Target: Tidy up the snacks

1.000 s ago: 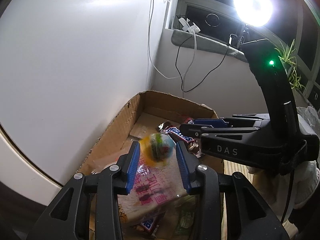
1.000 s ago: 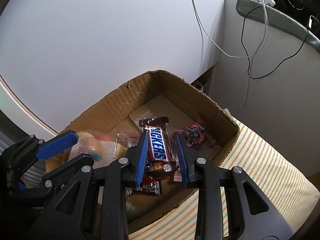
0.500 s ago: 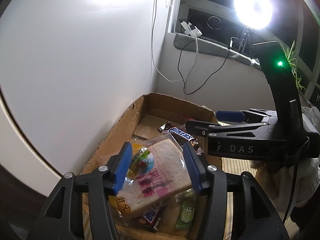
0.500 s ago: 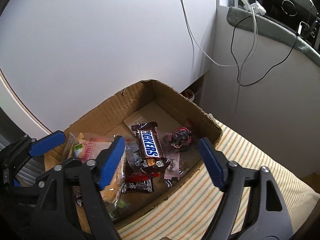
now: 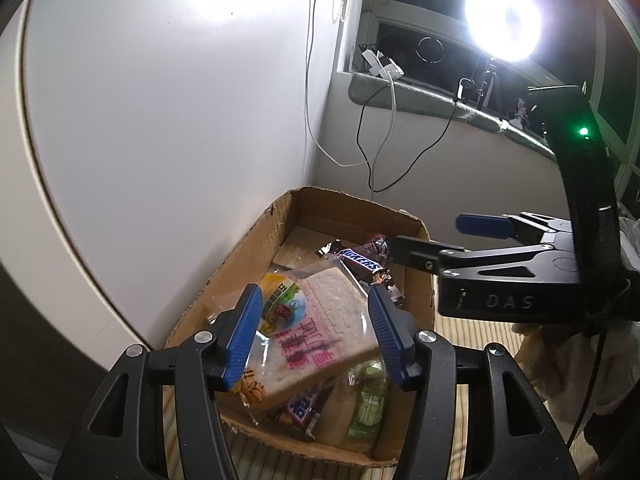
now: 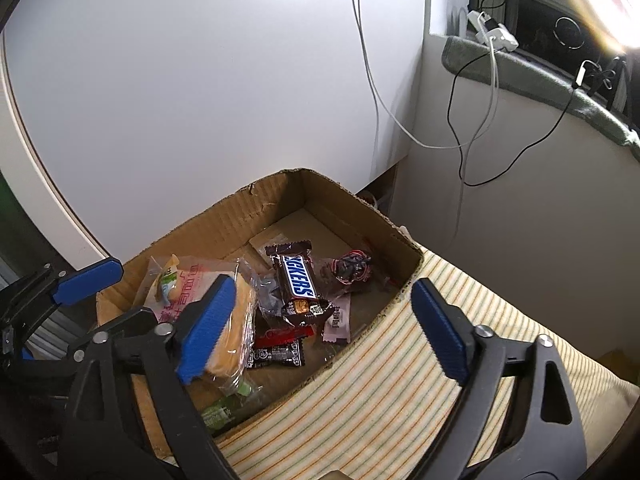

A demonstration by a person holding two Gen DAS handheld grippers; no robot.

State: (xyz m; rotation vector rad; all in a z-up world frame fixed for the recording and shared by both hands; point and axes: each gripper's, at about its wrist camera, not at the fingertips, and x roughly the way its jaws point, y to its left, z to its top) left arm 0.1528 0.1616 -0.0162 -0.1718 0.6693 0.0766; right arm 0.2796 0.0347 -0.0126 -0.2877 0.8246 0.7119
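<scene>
Left hand-held gripper (image 5: 314, 338): jaws half apart, just been opening; the bagged sandwich (image 5: 320, 328) lies between the pads, seemingly loose, resting in the box.
Right hand-held gripper (image 6: 320, 328): jaws wide, just been opening, nothing gripped; poised above the box's near rim.
Cardboard box (image 6: 264, 204): on a striped cloth; holds sandwich, Snickers bar (image 6: 298, 280), dark small packets (image 6: 276, 354), green packet (image 5: 366, 408).
Progress: judged well along; several snacks boxed, any remaining are out of view.
Beyond: white wall, dangling cables (image 6: 472, 120), windowsill, bright lamp (image 5: 502, 26); nothing blocks the box.
</scene>
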